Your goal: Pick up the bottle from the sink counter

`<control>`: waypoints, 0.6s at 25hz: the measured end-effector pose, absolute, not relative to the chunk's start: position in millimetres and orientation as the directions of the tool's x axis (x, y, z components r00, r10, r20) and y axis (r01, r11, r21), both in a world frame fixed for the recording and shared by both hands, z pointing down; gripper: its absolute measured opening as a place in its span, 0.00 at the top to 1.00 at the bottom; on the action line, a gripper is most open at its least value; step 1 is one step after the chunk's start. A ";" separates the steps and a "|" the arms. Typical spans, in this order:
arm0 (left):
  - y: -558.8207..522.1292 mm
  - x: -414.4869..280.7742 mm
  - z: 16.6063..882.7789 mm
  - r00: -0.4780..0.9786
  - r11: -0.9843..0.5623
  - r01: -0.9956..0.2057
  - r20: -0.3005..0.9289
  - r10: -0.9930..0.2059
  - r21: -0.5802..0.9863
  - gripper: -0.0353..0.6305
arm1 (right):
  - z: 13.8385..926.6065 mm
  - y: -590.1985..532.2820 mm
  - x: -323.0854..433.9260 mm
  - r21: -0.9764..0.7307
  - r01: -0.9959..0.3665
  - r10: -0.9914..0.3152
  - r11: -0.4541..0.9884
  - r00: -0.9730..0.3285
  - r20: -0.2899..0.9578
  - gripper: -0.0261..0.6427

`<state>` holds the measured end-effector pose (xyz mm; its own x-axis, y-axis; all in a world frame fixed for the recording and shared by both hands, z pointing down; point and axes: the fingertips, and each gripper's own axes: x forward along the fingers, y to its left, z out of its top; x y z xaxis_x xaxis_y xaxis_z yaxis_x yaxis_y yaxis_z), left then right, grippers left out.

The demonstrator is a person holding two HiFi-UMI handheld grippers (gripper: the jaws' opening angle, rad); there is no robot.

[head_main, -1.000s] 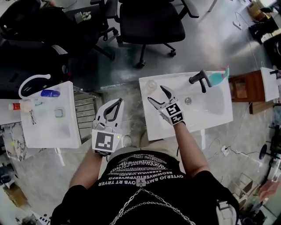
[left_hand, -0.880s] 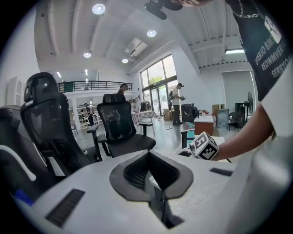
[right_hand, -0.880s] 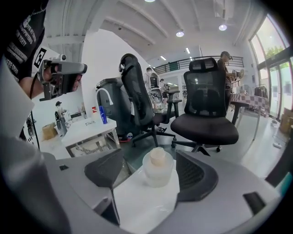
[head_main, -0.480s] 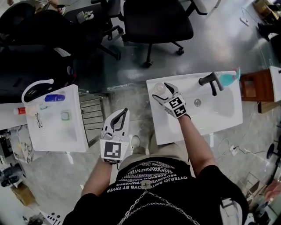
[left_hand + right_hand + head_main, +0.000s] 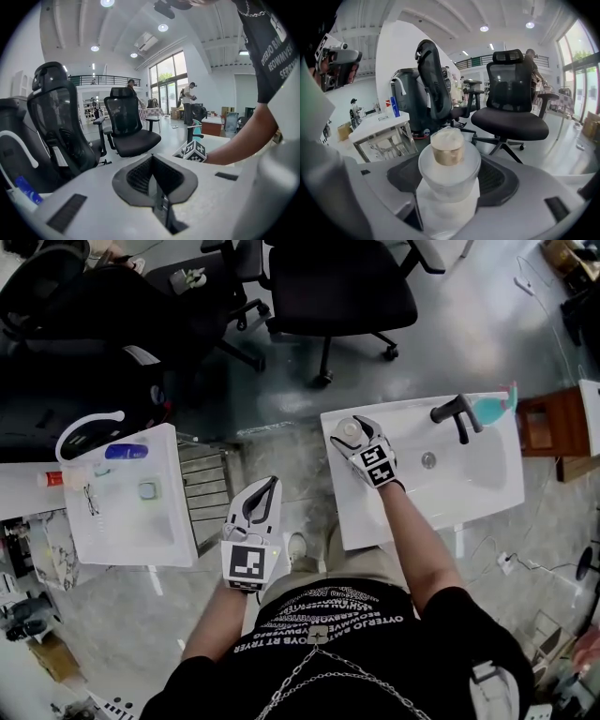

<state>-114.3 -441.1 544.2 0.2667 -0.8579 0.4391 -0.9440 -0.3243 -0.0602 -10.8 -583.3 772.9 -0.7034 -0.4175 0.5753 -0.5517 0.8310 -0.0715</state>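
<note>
Fingers (image 5: 500,177) of right gripper (image 5: 353,427) apart, one each side of bottle (image 5: 449,161); contact with its sides unclear. Bottle translucent, pale cap, upright on far left corner of sink surface (image 5: 375,521), well apart from black faucet (image 5: 451,412). Fingers (image 5: 139,176) of left gripper (image 5: 266,494) together, nothing between; gripper over floor, between sink surface and white table (image 5: 122,526).

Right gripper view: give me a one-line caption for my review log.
Right gripper, jaws open around a frosted bottle on the white sink counter; black office chair beyond.
</note>
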 end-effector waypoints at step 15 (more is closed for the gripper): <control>-407.3 -130.7 484.5 0.335 -0.395 -0.910 0.337 -0.880 -0.125 0.94 | 616.6 -508.7 11.9 -0.081 -0.576 -0.445 0.814 -0.706 0.551 0.46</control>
